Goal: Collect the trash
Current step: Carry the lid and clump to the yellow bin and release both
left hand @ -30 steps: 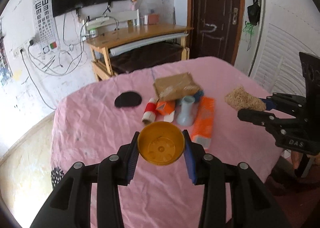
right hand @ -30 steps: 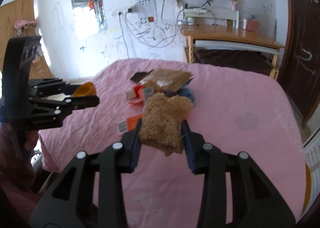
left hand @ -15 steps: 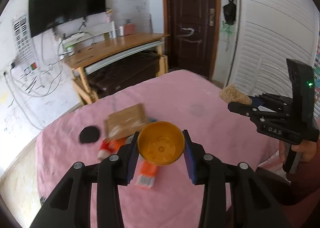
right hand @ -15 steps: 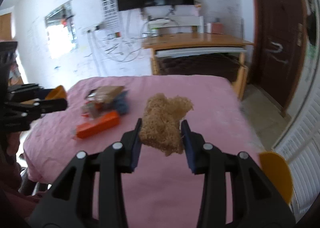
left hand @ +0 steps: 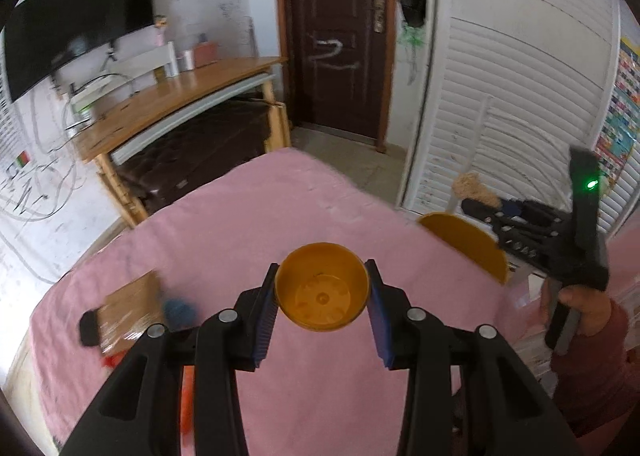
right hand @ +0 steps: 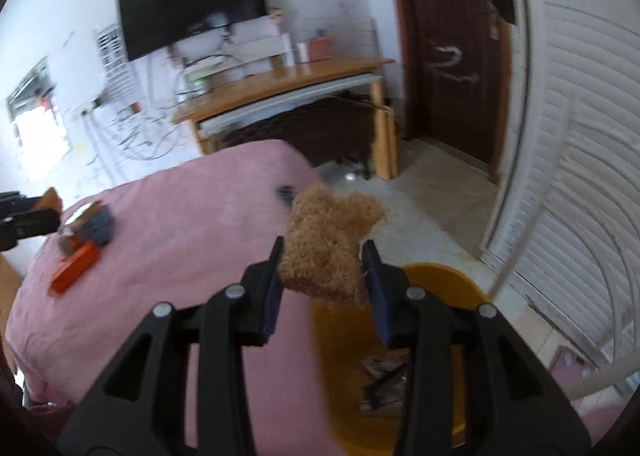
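Note:
My left gripper [left hand: 322, 288] is shut on a small orange plastic cup [left hand: 321, 296], held over the pink-covered table [left hand: 248, 224]. My right gripper [right hand: 323, 266] is shut on a tan fibrous wad [right hand: 326, 246], and hangs above a yellow trash bin [right hand: 340, 356] that stands beside the table's right edge with some scraps at its bottom. In the left wrist view the right gripper [left hand: 476, 202] with the wad [left hand: 474, 186] hovers over that bin [left hand: 464, 244], held by a hand [left hand: 580, 304]. Other trash stays on the table: a brown packet [left hand: 128, 304], an orange box [right hand: 74, 268], a blue-grey item [right hand: 100, 224].
A wooden desk [left hand: 172, 104] stands against the far wall under a black TV [left hand: 76, 28]. A dark brown door [left hand: 336, 40] and white louvred doors [left hand: 512, 96] lie to the right. Bare floor [right hand: 432, 212] stretches between table, desk and bin.
Both grippers swung right, away from the trash pile toward the table's right edge. The yellow bin came into view under the right gripper. Both grips are unchanged.

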Action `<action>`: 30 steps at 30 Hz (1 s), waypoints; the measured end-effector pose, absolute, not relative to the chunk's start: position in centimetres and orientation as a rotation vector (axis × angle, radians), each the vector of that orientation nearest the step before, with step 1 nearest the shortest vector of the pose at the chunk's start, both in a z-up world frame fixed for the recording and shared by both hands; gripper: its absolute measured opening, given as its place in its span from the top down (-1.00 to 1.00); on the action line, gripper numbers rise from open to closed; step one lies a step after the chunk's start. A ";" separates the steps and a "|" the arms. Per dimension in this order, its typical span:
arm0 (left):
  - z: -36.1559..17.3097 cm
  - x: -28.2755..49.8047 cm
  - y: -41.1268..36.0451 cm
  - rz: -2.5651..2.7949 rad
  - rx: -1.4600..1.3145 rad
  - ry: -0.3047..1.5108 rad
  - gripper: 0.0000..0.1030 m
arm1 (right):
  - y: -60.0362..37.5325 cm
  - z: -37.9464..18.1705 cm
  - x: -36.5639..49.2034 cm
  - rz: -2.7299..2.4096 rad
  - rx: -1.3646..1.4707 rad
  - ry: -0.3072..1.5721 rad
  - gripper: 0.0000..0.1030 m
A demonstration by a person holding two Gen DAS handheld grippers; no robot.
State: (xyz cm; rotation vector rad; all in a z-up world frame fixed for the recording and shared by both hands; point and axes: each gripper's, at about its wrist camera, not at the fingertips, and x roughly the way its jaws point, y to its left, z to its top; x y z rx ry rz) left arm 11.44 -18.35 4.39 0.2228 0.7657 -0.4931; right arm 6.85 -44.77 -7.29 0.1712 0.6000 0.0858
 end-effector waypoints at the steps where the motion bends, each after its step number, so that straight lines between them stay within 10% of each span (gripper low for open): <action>1: 4.4 11.8 -19.7 -0.515 0.219 0.773 0.28 | -45.9 -7.8 7.0 0.062 0.186 0.606 0.30; 22: -0.8 16.5 -37.3 -0.679 0.205 1.002 0.24 | -56.1 -12.8 5.9 -0.112 0.414 0.639 -0.13; 30: 0.0 15.1 -37.7 -0.703 0.192 0.964 -0.24 | -57.6 -12.6 5.4 -0.124 0.453 0.611 -0.15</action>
